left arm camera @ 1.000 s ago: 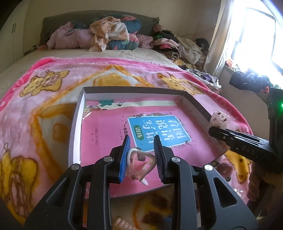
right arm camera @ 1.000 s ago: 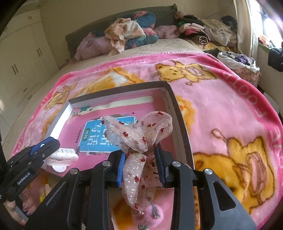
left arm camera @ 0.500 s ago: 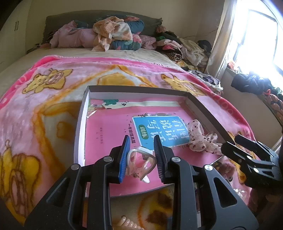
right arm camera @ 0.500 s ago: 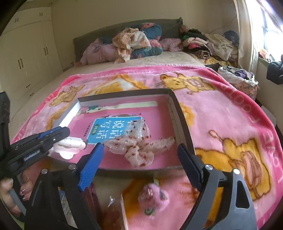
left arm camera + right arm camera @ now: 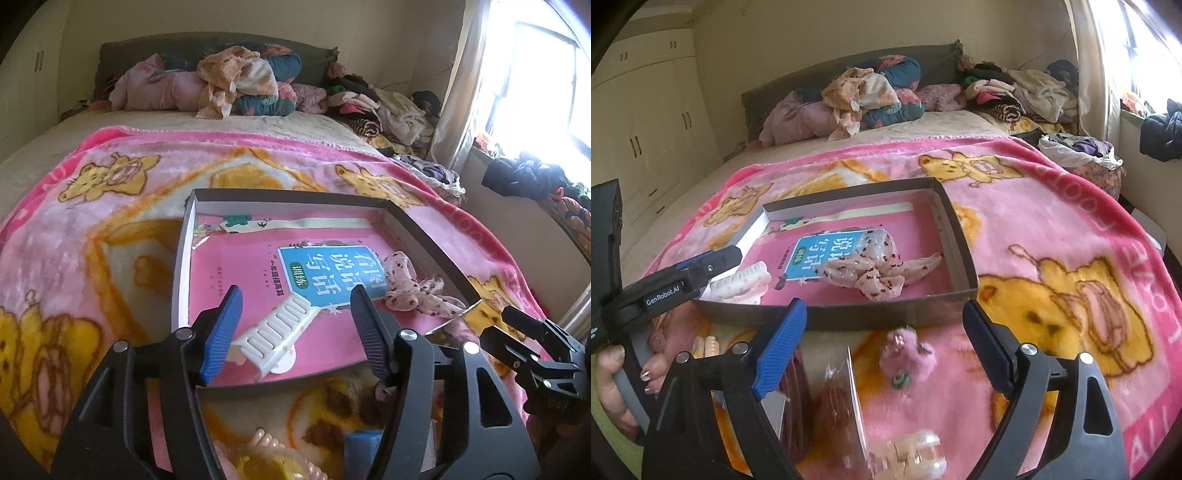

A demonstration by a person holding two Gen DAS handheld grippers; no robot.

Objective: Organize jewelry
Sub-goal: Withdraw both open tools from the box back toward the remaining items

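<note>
Bed under a pink blanket (image 5: 1052, 206) carries, nearest, loose clips (image 5: 916, 454) awaiting sorting, then both grippers, left gripper (image 5: 295, 332) and right gripper (image 5: 886, 347), fingers apart and just opened, gripping nothing, having evidently released a white clip (image 5: 273, 332) and bow (image 5: 875, 266) into the tray (image 5: 938, 199), atop a book (image 5: 325, 273).

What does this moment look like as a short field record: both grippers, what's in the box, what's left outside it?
left gripper: open, has just been opening; white hair claw lies loose between its fingers
right gripper: open, nothing between its fingers
box: holds white hair claw and sheer dotted bow on a pink book
outside box: pink fluffy clip, pearly claw clip on blanket
</note>
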